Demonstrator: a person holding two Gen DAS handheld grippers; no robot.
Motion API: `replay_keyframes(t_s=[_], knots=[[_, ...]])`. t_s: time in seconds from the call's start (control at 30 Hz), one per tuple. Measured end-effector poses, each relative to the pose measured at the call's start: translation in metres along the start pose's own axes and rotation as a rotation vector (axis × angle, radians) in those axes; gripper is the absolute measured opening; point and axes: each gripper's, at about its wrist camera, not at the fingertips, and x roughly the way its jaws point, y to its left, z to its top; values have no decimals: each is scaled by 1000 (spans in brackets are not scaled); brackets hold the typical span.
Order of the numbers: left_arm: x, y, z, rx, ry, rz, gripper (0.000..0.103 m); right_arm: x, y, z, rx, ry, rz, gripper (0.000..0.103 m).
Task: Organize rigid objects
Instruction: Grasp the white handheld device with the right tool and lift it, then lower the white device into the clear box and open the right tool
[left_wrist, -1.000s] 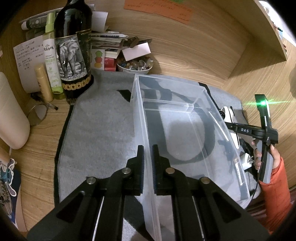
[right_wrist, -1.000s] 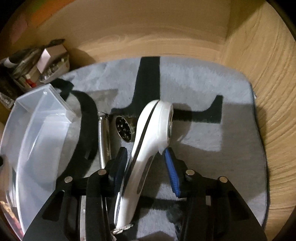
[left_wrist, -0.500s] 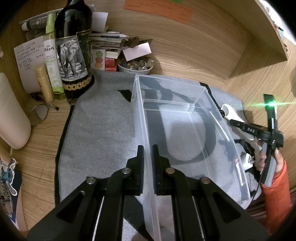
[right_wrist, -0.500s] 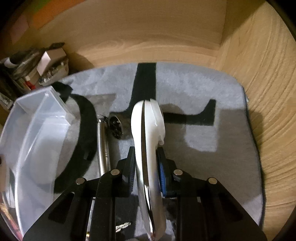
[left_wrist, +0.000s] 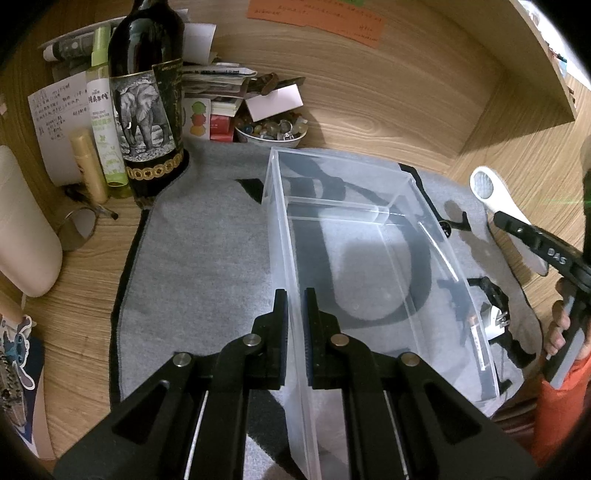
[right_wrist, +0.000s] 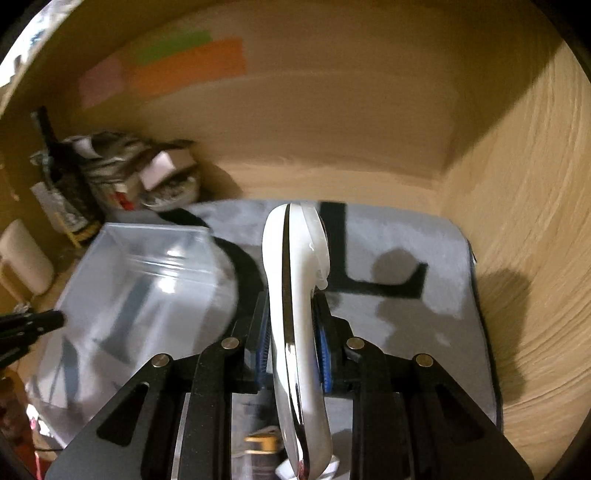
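1. Left gripper (left_wrist: 294, 310): black, two-fingered, near centre of the left wrist view; clenched on the near-left wall of the clear plastic bin (left_wrist: 373, 254), one finger outside the wall and one inside.
2. Clear plastic bin: rectangular, transparent, standing on the grey mat (left_wrist: 207, 258); inner floor showing only the mat's black pattern through it. In the right wrist view, blurred, at left (right_wrist: 147, 280).
3. Right gripper (right_wrist: 291, 343): black with blue finger pads (right_wrist: 324, 352); grasping the white handheld device (right_wrist: 295, 295) at mid-handle. In the left wrist view, at the far right edge (left_wrist: 517, 230), carried in a hand (left_wrist: 559, 325) with an orange sleeve.
4. White handheld device: white shell with chrome trim down one edge, rounded head pointing away from the camera, raised above the mat, right of the bin. From the left wrist view, head with a round mesh face (left_wrist: 484, 184). Exact kind of device not determinable.
5. Grey mat: black letter-like markings, lying on a wooden desk (left_wrist: 369, 110).
6. White plug adapter (left_wrist: 495, 321): on the mat just right of the bin, prongs visible.
7. Dark wine bottle (left_wrist: 147, 110): elephant label, far left, upright at the mat's corner.
8. Green spray bottle (left_wrist: 105, 122): upright, touching the wine bottle's left side.
9. Bowl of small trinkets (left_wrist: 271, 129): beyond the bin's far end.
10. Orange note (left_wrist: 317, 14): on the far wooden wall.
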Motion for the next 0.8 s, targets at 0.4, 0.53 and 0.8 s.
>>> replay_keyframes(t_s=[0.4,0.53,0.8], knots=[[0,0,0,0,2,-12,7,-10,71,3,-110,-43,130,20],[-1,0,0,1,0,-14,7,0,92,1,-143,-21,163,20],[-1,0,0,-2,-2,-19,7,23,122,-3,-218,57,172,20]])
